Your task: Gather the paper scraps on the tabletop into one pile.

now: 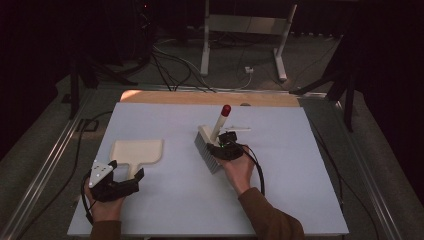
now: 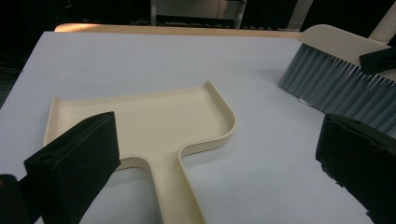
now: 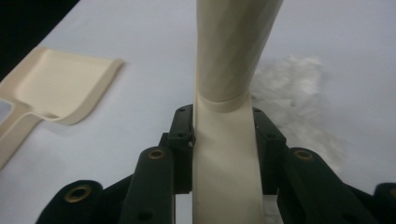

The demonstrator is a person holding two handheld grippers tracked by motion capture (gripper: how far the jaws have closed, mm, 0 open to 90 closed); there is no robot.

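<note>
A white table top carries everything here, and the cream dustpan lying flat on it serves as the landmark. The dustpan's tray faces the far edge of the table and its handle runs back toward the person. To the right of the dustpan, well apart from it, stands a hand brush with grey bristles resting on the table and its cream handle rising at a slant to a red tip; in the left gripper view the bristles show beyond the pan's right corner. The right gripper sits on the side of the brush away from the dustpan, its jaws clamped on the brush handle, one pad pressed against each side. The left gripper hovers at the near end of the dustpan's handle with its jaws spread wide apart, one on each side of the handle and touching nothing.
</note>
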